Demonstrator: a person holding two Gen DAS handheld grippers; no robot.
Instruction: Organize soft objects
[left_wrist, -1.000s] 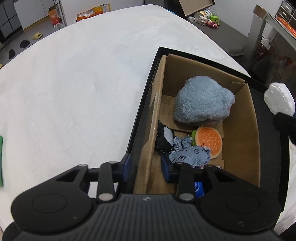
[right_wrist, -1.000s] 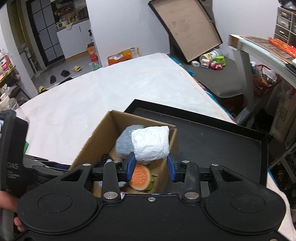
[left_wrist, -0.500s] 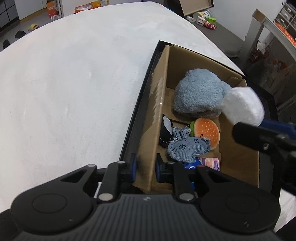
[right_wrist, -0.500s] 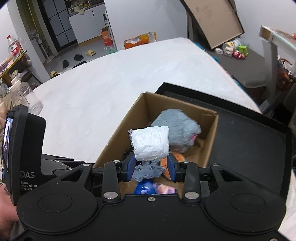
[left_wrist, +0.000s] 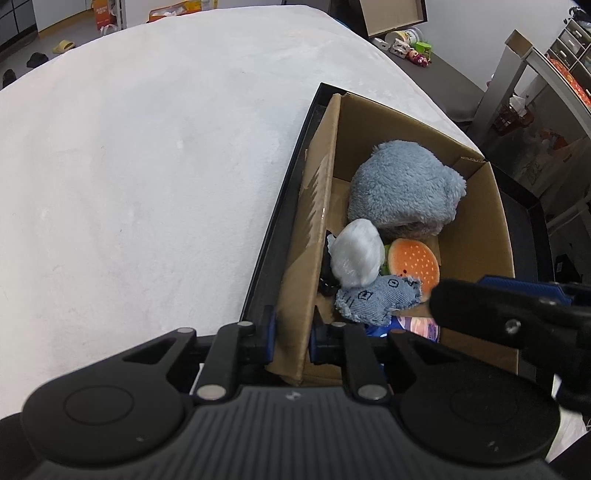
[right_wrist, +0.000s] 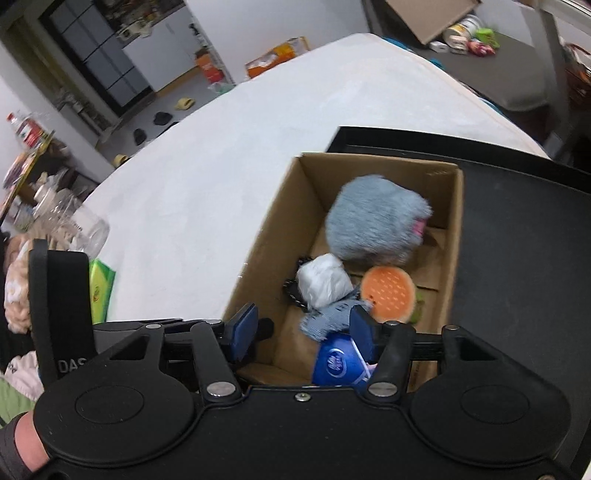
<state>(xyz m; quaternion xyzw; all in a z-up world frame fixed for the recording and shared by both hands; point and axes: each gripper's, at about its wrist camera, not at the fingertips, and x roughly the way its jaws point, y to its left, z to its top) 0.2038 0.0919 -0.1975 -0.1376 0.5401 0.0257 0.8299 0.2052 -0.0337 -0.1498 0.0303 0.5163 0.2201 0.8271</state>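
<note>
A cardboard box (left_wrist: 476, 206) (right_wrist: 266, 236) stands in a black tray (left_wrist: 291, 162) (right_wrist: 517, 221). Inside lie a grey-blue plush (left_wrist: 402, 188) (right_wrist: 376, 225), an orange burger toy (left_wrist: 415, 262) (right_wrist: 388, 293), a denim toy (left_wrist: 376, 297) (right_wrist: 328, 317), a blue packet (right_wrist: 338, 363) and a white soft bundle (left_wrist: 356, 258) (right_wrist: 323, 282). My left gripper (left_wrist: 290, 334) is shut on the box's near left wall. My right gripper (right_wrist: 303, 332) is open and empty above the box's near end, and shows in the left wrist view (left_wrist: 517, 310).
The tray sits on a wide white surface (left_wrist: 147, 166) (right_wrist: 221, 158). A green packet (right_wrist: 99, 288) and glass jars (right_wrist: 74, 225) stand at the left. Shelving and floor clutter (left_wrist: 406, 44) lie beyond the far edge.
My right gripper opened and let go of the white bundle, which now lies in the box by the left wall. The left gripper keeps its hold on the box wall.
</note>
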